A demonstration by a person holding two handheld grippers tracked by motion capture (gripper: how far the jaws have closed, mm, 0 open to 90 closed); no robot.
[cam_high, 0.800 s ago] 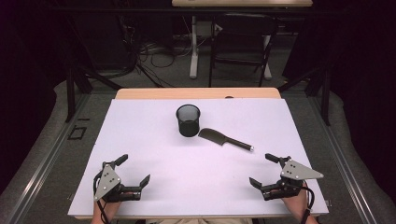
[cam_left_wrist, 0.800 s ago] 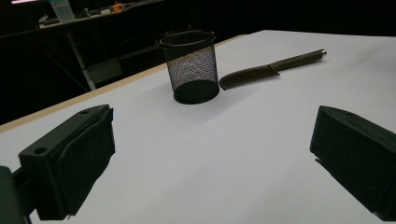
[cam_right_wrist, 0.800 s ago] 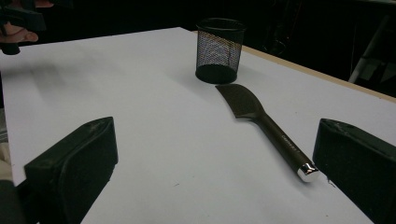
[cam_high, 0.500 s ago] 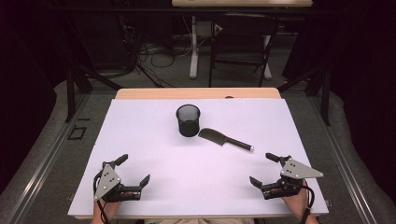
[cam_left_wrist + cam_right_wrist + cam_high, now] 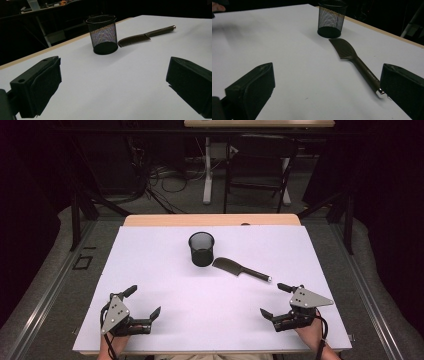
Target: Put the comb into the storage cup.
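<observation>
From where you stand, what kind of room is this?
Probably a lab or recording workspace: a table covered in white, dark surroundings, loose cables on the floor behind, and hand-held grippers, left and right, near a mesh cup and comb.

A white-topped table [image 5: 150,270] with a wooden far edge carries a black mesh cup [image 5: 201,248] upright near its middle and a dark comb [image 5: 240,269] lying flat just right of it.

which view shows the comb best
The right gripper view: the comb lies close, handle toward the camera, blade and handle clear. The left gripper view shows it farther off, edge-on beside the mesh cup; the high view shows it small.
</observation>
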